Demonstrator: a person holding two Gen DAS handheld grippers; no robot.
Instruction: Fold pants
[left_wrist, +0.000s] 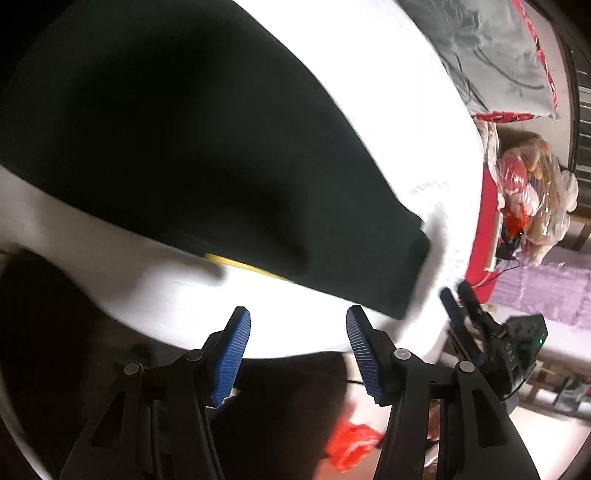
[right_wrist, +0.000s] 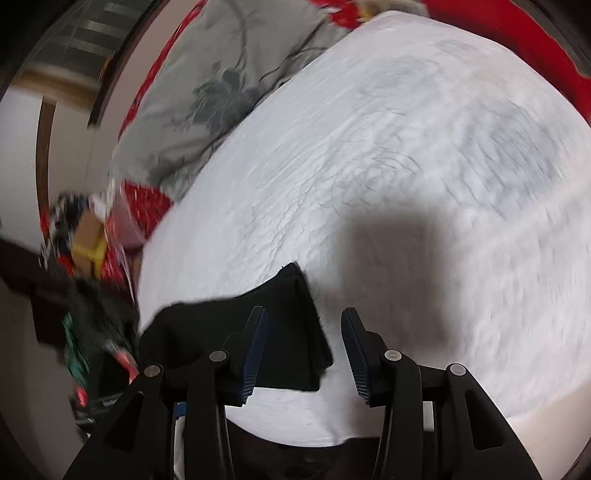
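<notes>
Black pants (left_wrist: 177, 147) lie flat across a white bedsheet (left_wrist: 369, 74), with a thin yellow strip (left_wrist: 240, 264) showing under their near edge. My left gripper (left_wrist: 298, 314) hangs open just off that near edge, nothing between its blue pads. In the right wrist view one folded end of the pants (right_wrist: 288, 325) lies on the sheet (right_wrist: 406, 147). My right gripper (right_wrist: 304, 315) stands open over it; the cloth lies below and between the fingers, not pinched. The right gripper (left_wrist: 458, 297) also shows at the pants' far corner in the left wrist view.
A grey flowered quilt (right_wrist: 221, 85) with red trim lies along the bed's far side. Plastic-wrapped bundles (left_wrist: 532, 192) and purple cloth (left_wrist: 546, 291) sit beyond the bed edge. Boxes and clutter (right_wrist: 88, 236) crowd the floor to the left. A red object (left_wrist: 351, 443) lies below the left gripper.
</notes>
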